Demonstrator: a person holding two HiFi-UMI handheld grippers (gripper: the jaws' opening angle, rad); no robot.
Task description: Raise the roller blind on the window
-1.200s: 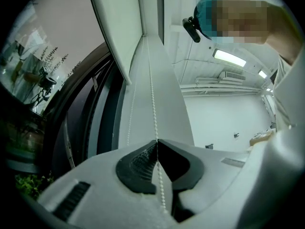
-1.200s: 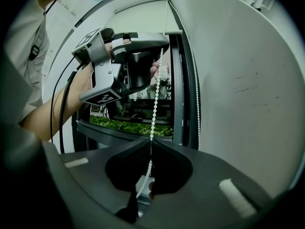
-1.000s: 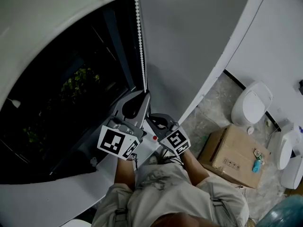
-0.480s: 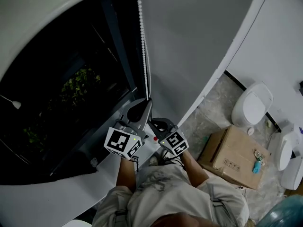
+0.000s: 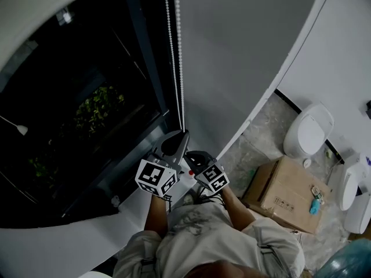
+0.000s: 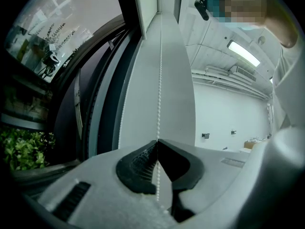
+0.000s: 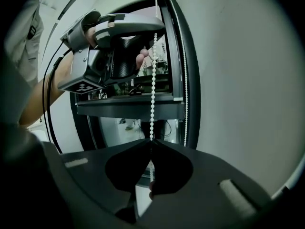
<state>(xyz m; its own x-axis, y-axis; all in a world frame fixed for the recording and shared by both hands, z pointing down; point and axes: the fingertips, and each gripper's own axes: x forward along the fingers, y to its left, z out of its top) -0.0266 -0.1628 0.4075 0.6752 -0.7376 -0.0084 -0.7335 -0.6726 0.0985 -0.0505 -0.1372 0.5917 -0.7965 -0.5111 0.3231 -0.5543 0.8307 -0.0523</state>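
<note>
A white bead chain hangs in two strands beside the dark window. The pale roller blind shows only as an arc at the upper left. My left gripper is shut on one strand, with the beads pinched at its tips. Just below it, my right gripper is shut on the same strand. The right gripper view shows the left gripper above, holding the chain. The second strand hangs free near the window frame.
A grey wall panel stands right of the chain. Below the window runs a white sill. On the floor at the right are a cardboard box and white sanitary fixtures. Green plants show outside the glass.
Both grippers have moved down with the chain held in them. The blind's lower edge has risen, baring more of the dark window.
</note>
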